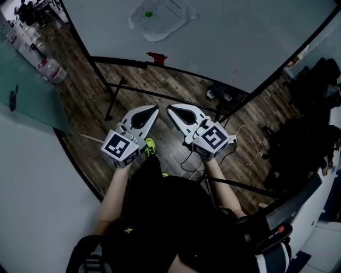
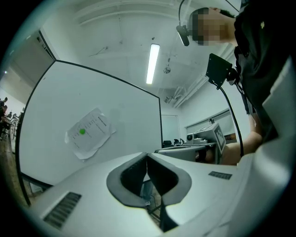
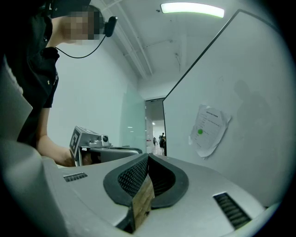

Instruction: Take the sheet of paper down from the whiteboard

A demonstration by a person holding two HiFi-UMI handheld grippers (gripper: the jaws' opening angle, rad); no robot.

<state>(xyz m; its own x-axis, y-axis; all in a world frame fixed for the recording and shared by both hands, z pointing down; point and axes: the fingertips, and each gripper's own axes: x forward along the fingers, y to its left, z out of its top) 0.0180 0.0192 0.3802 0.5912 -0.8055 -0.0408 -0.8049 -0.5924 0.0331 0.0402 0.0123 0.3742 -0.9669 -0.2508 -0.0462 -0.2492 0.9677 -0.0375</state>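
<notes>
A crumpled white sheet of paper [image 1: 160, 18] hangs on the whiteboard [image 1: 240, 37], pinned by a round green magnet [image 1: 148, 14]. My left gripper [image 1: 155, 109] and right gripper [image 1: 170, 109] are held side by side, well short of the board, tips nearly touching. Both are shut with nothing between the pads. The left gripper view has the paper [image 2: 89, 133] far off to the upper left of the left gripper [image 2: 147, 155]. From the right gripper [image 3: 148, 156], the right gripper view shows the paper [image 3: 209, 129] to the upper right, with the magnet [image 3: 200, 131] on it.
A red object [image 1: 156, 57] lies on the whiteboard's tray. The board's black stand legs [image 1: 114, 98] spread over the wood floor. A water bottle [image 1: 51, 70] stands far left. Dark bags [image 1: 306, 133] and cables [image 1: 248, 139] lie to the right.
</notes>
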